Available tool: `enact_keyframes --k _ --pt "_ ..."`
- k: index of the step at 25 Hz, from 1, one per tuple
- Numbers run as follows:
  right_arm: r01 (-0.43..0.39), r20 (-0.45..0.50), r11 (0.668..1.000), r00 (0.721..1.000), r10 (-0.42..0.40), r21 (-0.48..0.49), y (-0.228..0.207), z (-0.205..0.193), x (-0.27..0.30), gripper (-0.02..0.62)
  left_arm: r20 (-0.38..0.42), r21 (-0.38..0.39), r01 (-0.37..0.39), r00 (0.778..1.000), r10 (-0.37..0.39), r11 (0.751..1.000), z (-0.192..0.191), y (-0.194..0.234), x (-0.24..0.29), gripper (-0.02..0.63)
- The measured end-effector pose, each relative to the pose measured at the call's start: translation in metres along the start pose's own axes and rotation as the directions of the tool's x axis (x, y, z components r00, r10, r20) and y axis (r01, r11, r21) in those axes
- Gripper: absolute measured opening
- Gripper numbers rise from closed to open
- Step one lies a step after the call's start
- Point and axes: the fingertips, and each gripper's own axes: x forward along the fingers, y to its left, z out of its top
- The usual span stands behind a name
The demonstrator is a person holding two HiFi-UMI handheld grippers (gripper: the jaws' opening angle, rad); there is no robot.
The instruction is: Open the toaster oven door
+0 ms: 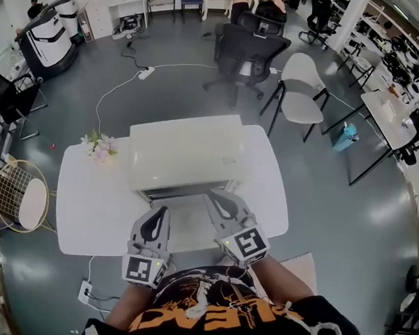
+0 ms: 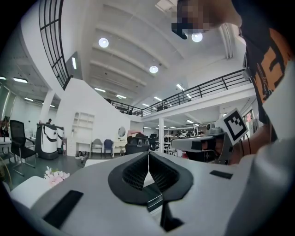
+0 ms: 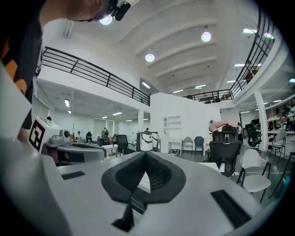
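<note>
Black shirt w/ orange print [image 1: 204, 312] fills the bottom of the head view, right under the lens. Both forearms reach fwd from it, each hand holding a gripper.

L gripper [image 1: 164, 210] [image 2: 148, 166]: jaws clenched, dark ribbed pads meeting in a thin line, nothing btwn them. Its marker cube [image 1: 142, 270] sits by the table's near edge. Tip hovers over the table, short of the oven's front.

R gripper [image 1: 212, 195] [image 3: 146, 161]: jaws also pressed together, empty. Its marker cube [image 1: 246, 243] is tilted, and its tip reaches up to the oven's front lower edge, right of centre. Can't tell if it touches.

Toaster oven [image 1: 185, 154]: pale cream box, mid-table, seen from above, its front facing the person. A dark strip runs along the front's bottom edge. A pale grey flat patch lies on the table btwn the two grippers. From this angle, can't tell if the door is shut or down.

White table [image 1: 89, 211] w/ rounded corners. Small bunch of pink & white flowers [image 1: 98, 147] just beside the oven's left side.

Farther out, on the grey floor: round gold wire stand [image 1: 19, 196] left of the table, black office chair [image 1: 245, 53] w/ a person in it beyond the table, and a white chair [image 1: 303, 91] to its right
</note>
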Motion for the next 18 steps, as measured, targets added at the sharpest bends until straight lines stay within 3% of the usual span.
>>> enact_keyframes --k 4,18 --pt "-0.008 0.042 1.0 0.999 0.007 0.02 0.0 0.013 -0.006 0.014 0.009 -0.002 0.017 1.0 -0.017 1.0 0.007 -0.006 0.007 0.026" --pt "-0.01 0.034 0.999 0.999 0.008 0.05 -0.013 0.013 -0.021 0.014 0.017 -0.003 0.035 0.999 -0.034 0.999 0.021 -0.021 0.015 0.026"
